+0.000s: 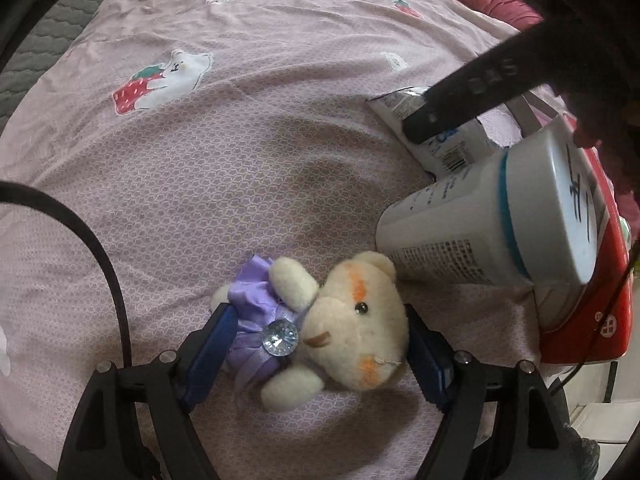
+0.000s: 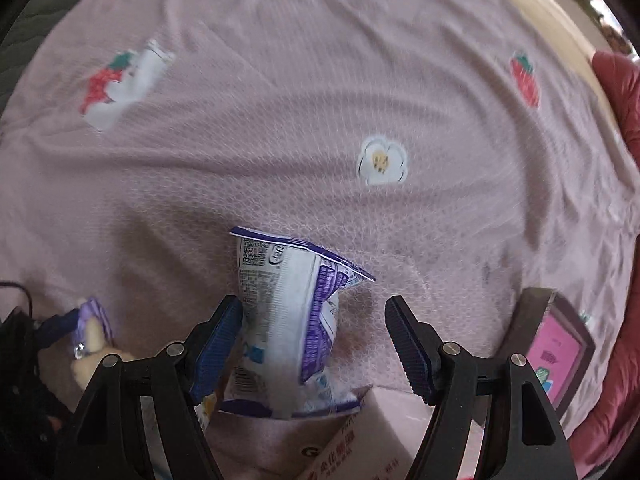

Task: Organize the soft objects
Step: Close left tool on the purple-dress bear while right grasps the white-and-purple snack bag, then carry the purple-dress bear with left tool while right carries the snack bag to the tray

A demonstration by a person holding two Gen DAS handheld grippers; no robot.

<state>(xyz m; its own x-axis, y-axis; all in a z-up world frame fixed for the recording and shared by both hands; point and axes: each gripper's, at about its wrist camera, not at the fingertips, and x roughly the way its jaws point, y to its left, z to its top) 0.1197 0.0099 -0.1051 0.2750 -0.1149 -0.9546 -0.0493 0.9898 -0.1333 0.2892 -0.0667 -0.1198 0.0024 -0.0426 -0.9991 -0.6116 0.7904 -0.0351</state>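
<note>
A cream teddy bear in a purple dress with a clear gem lies on its side on the pink bedsheet. My left gripper points down over it and stands open, one blue pad by the dress and the other by the head, with no squeeze showing. A white and purple snack bag lies crumpled between the fingers of my open right gripper. Its left pad brushes the bag and the right pad stands apart. The bag also shows in the left wrist view under a dark finger. The bear appears at the lower left of the right wrist view.
A white tub with a teal band lies on its side right of the bear, against a red box. A cardboard box and a framed pink picture lie near the bag. A red quilt bounds the right side.
</note>
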